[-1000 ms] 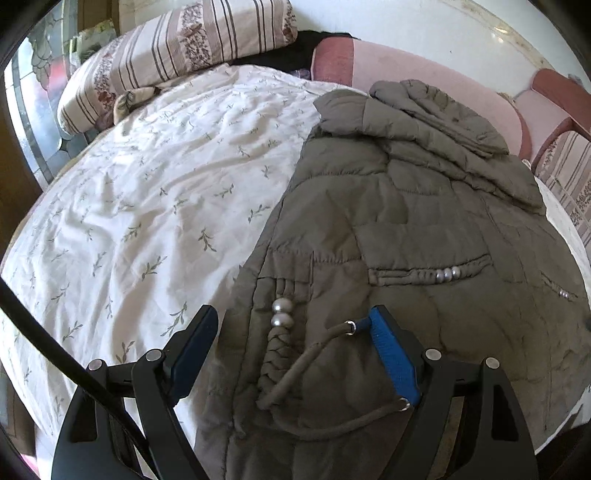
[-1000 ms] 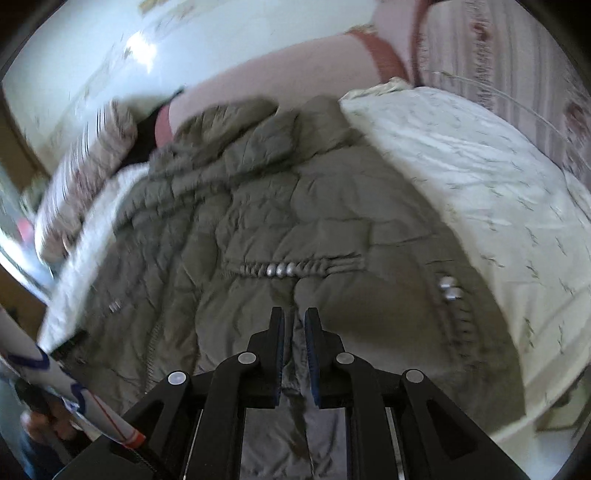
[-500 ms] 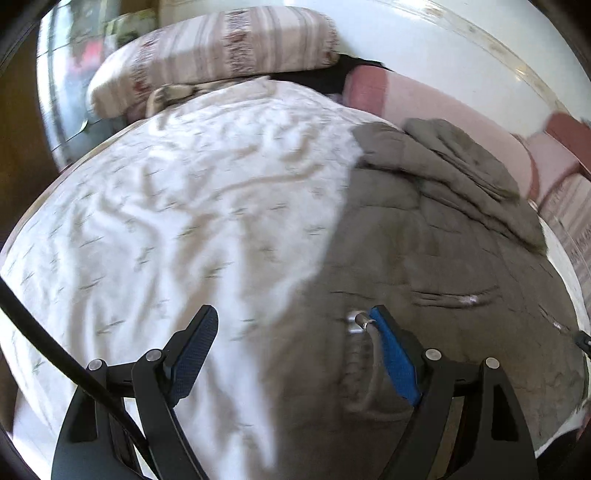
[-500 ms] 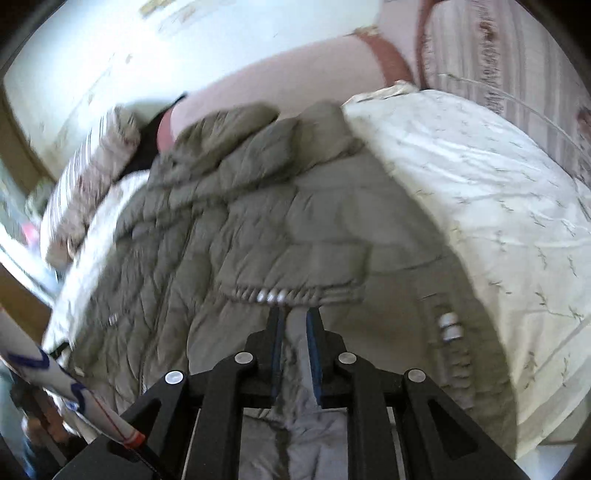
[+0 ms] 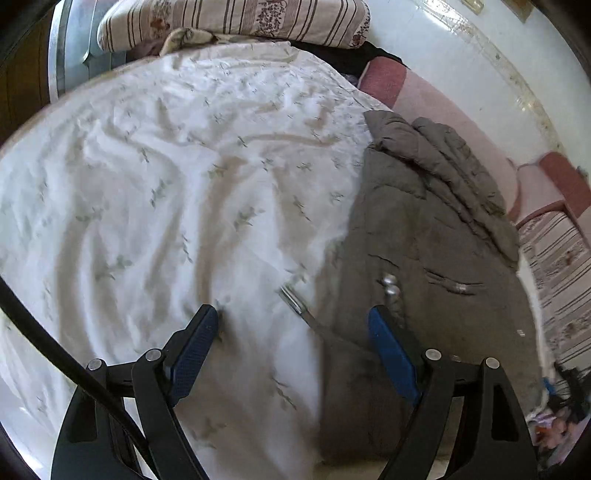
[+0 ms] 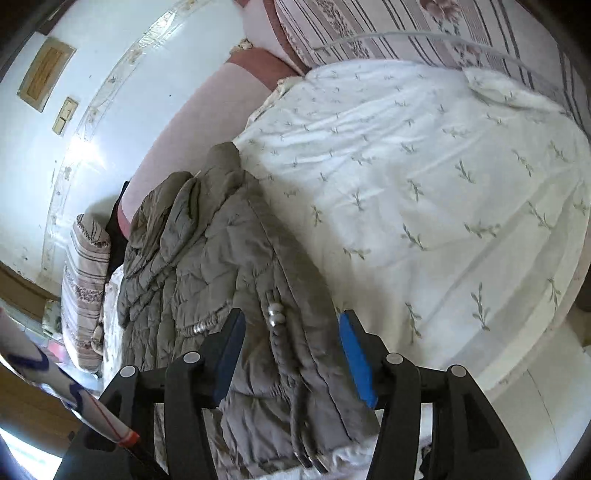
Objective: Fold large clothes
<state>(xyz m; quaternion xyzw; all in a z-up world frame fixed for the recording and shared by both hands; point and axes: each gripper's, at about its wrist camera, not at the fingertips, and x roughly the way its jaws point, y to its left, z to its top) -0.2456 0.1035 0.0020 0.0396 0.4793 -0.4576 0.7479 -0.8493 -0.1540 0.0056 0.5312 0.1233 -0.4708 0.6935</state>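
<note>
Jacket [image 6: 221,280] lies folded on the sheet [image 6: 424,184] by a pillow [image 5: 236,18]; both tools open, empty.

Bed covered by white sheet [image 5: 177,192] with small green leaf sprigs, creased; striped floral pillow [image 5: 236,20] at far edge in left view; pink and maroon padded headboard [image 5: 436,107] against pale wall [image 6: 110,74]; second striped cushion [image 6: 388,26] above sheet in right view; beige switch plate [image 6: 65,115] on wall; black cable [image 5: 55,354] crossing lower left.
</note>
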